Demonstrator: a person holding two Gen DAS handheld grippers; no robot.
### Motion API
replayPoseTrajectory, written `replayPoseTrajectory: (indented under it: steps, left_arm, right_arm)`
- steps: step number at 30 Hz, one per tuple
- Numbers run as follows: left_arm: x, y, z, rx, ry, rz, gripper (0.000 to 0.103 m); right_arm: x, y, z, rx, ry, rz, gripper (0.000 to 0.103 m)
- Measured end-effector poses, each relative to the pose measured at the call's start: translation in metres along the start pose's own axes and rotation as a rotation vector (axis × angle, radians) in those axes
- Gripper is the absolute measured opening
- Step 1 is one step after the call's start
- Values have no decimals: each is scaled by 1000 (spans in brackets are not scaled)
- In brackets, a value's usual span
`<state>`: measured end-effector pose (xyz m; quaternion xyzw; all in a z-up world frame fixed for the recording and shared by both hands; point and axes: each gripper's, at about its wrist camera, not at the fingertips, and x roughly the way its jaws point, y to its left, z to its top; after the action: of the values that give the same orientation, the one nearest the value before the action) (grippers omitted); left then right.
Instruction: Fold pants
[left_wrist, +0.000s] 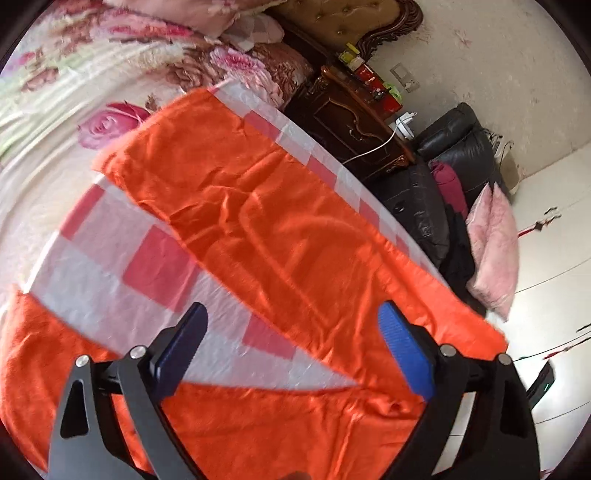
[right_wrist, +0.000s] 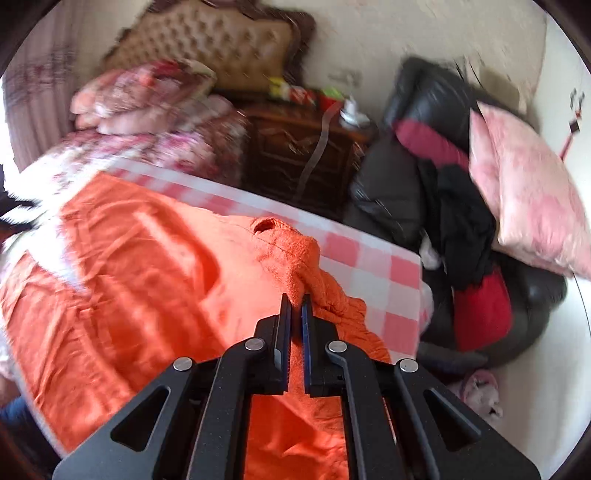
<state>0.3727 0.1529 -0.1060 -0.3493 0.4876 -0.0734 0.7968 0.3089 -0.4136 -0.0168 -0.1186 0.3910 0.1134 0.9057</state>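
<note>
Orange pants (left_wrist: 258, 221) lie spread on a pink-and-white checked sheet (left_wrist: 110, 266) on the bed, one leg running to the upper left, another at the lower left. My left gripper (left_wrist: 291, 321) is open and empty, hovering above the crotch area. In the right wrist view the orange pants (right_wrist: 147, 266) fill the lower left. My right gripper (right_wrist: 296, 299) is shut on a bunched fold of the pants near the waist and lifts it slightly off the checked sheet (right_wrist: 373, 269).
A floral bedspread (left_wrist: 74, 74) and pillows lie beyond the sheet. A dark wooden nightstand (left_wrist: 351, 122) stands beside the bed. A black leather chair (right_wrist: 424, 177) holds clothes and a pink cushion (right_wrist: 528, 206). The bed edge runs along the right side.
</note>
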Motion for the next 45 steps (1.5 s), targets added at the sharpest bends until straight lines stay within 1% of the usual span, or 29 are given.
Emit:
replayPoseTrajectory:
  steps: [1,3,5,6,7,8,10,13,15,16,17,19,21,23,25,26,27,28,29,32,33,34,35,36,37,38,41,44,45]
  left_arm:
    - [11,1,12,-33,17,-30,86]
    - [30,-3,30,-57,46,-79,85]
    - [51,-5,48,-83,62,-90,79]
    - [63,-5,56,-108,80,-107,78]
    - [74,-2,61,-143,101,-125,73]
    - [85,1,66,-180,123,-129,66]
    - [104,6,72,-233,157,-140,63]
    - [125,8,76,-274,185,-137,52]
    - [136,10,79,-274,209,-118,35]
    - [137,12,78,-268,201,-79,8]
    - [132,14,77,-277,178,-61,5]
    - [111,16,75,-294,136,-94,4]
    - [78,11,66,-259,87,-103,3]
    - [27,6,44,-212,24,-144,3]
    - [-23,8,4,-155,-21,-145,3]
    - [-43,15,-22,-141,-33,-143,3]
    - [-56,21,-42,-125,-38,-138,3]
    - [-67,31,-72,-104,-37,-117,3]
    - [-74,40,-92,-102,-29,-106,3]
    - [-77,75,-151,-124,-9,-80,4]
    - [-75,86,-164,-139,-2,-85,4]
    - [-72,98,-176,-157,7,-84,4]
    - [-71,105,-182,-168,9,-75,4]
    - [-67,111,-186,-180,19,-76,4]
    - [-67,116,-191,-187,27,-85,4]
    - [-66,119,-192,-185,31,-92,4]
    - [-67,120,-191,-176,22,-116,4]
    - [-67,123,-190,-180,16,-143,4]
    - [-65,122,-188,-184,16,-150,4]
  right_arm:
    - [-21,15,-7,-31,-32,23,3]
    - [-53,39,-22,-94,-79,70,3]
    - [-72,59,-34,-133,-102,95,3]
    - [-80,66,-39,-144,-109,113,3]
    - [-88,71,-45,-149,-115,133,3]
    - [-95,78,-50,-153,-119,141,3]
    - [-108,88,-60,-175,-127,150,3]
    - [-120,91,-69,-174,-131,168,3]
    - [-124,89,-73,-168,-133,168,3]
    - [-126,92,-75,-167,-135,168,3]
    - [-125,89,-76,-169,-133,158,3]
    - [-123,88,-79,-189,-131,112,3]
    - [-122,82,-81,-194,-128,87,4]
    - [-122,73,-87,-186,-124,76,4]
    - [-125,64,-100,-153,-110,76,4]
    - [-125,61,-111,-127,-96,85,4]
    - [-125,58,-124,-97,-72,100,4]
    - [-124,57,-136,-69,-48,115,5]
    - [-122,56,-147,-39,-25,126,5]
    - [-109,48,-202,162,90,172,10]
    - [-107,46,-220,240,121,170,20]
    - [-107,42,-233,313,143,159,24]
    - [-108,36,-246,393,161,155,37]
    - [-110,28,-262,513,184,156,66]
    - [-114,22,-271,601,189,148,80]
    - [-119,16,-281,694,185,145,90]
    - [-130,13,-297,913,181,224,90]
    - [-130,15,-300,1053,145,314,90]
    - [-128,16,-300,1077,142,326,90]
